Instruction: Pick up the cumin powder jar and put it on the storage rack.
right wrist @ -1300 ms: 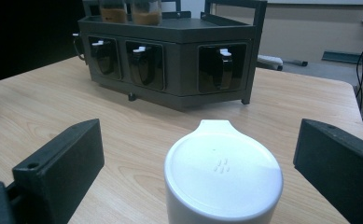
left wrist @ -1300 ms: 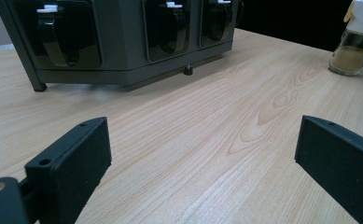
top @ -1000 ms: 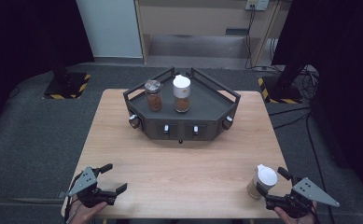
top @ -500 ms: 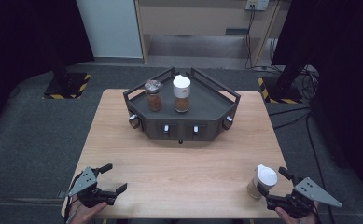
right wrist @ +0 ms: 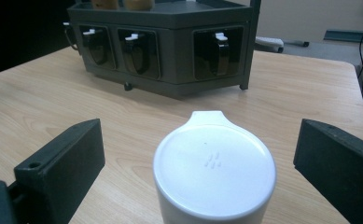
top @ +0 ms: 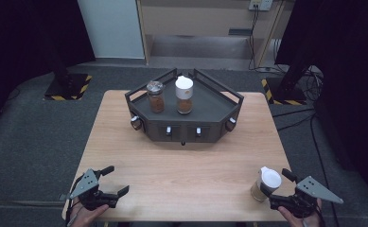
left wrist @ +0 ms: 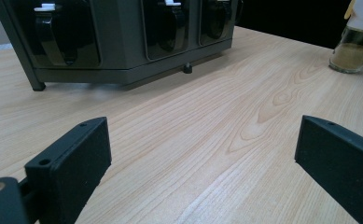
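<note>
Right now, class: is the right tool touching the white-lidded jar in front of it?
Apart. The right gripper view shows the right tool open, with bare table visible between each jaw and the jar.

Both grippers have flat black fingers (left wrist: 72, 154) with screw holes and grey triangular top plates.

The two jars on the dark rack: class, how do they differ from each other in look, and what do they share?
The left jar has a grey, metallic-looking lid; the right jar has a plain white cap. The right jar stands taller than the left jar, and its cap is bulkier. Both stand upright, side by side, on top of the rack, and both hold something brown behind clear walls.
</note>
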